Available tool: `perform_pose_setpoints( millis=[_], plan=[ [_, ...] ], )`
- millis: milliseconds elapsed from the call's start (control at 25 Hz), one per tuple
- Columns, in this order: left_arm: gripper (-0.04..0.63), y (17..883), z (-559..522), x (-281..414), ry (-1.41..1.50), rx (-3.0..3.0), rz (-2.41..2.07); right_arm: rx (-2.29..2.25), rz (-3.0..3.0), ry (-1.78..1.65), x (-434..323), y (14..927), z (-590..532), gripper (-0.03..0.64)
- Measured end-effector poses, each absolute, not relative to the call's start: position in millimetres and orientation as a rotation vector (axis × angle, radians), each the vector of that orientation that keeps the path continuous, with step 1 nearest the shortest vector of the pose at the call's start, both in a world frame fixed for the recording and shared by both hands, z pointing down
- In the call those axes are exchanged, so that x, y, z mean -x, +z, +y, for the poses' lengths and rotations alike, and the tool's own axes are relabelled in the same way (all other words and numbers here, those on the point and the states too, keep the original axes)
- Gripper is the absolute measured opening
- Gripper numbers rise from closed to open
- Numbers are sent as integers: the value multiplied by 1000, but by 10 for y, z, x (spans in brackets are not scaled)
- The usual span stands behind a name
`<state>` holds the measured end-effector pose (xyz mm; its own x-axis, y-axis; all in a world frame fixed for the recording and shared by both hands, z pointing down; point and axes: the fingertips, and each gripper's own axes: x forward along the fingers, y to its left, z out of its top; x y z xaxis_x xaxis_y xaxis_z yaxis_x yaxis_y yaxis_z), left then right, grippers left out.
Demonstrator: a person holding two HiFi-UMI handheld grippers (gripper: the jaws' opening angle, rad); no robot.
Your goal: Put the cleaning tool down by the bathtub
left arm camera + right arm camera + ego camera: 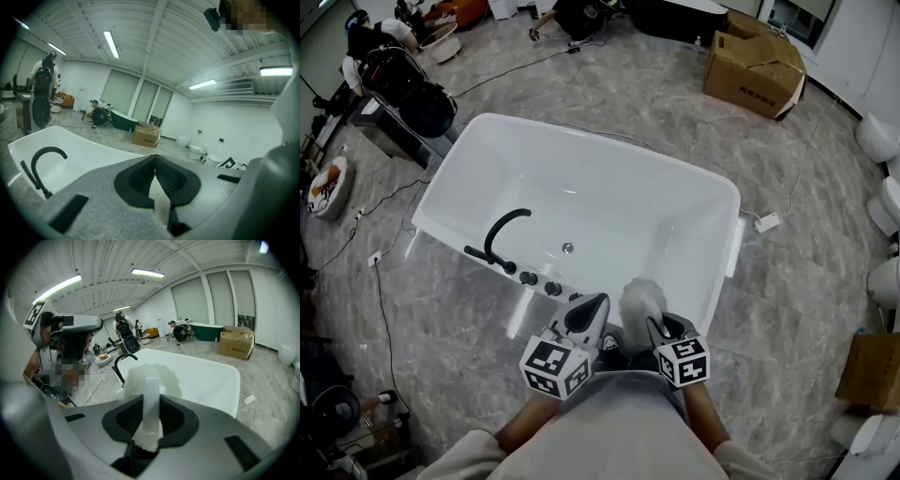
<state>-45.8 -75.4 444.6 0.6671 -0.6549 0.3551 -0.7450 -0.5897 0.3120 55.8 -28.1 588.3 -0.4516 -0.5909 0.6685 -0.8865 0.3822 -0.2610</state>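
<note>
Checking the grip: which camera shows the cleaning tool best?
The right gripper view: the cleaning tool has its white handle clamped between the fingers, fluffy head beyond. The head view shows only that fluffy head; the left gripper view, nothing.

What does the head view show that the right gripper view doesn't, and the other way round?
Only the head view shows the drain and the marker cube on the right hand-held gripper. Only the right gripper view shows the ceiling lights. Both show the white bathtub, its black faucet, the cardboard box and the fluffy white cleaning tool clamped in that gripper.
</note>
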Motion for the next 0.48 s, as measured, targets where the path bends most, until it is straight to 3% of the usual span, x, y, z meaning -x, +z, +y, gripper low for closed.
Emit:
perform_pose_setpoints(
  millis=[480],
  plan=[
    [8,4442,-636,554,279,-2444,-1096,-1219,-2113,883,-499,6251,-137,77]
  ],
)
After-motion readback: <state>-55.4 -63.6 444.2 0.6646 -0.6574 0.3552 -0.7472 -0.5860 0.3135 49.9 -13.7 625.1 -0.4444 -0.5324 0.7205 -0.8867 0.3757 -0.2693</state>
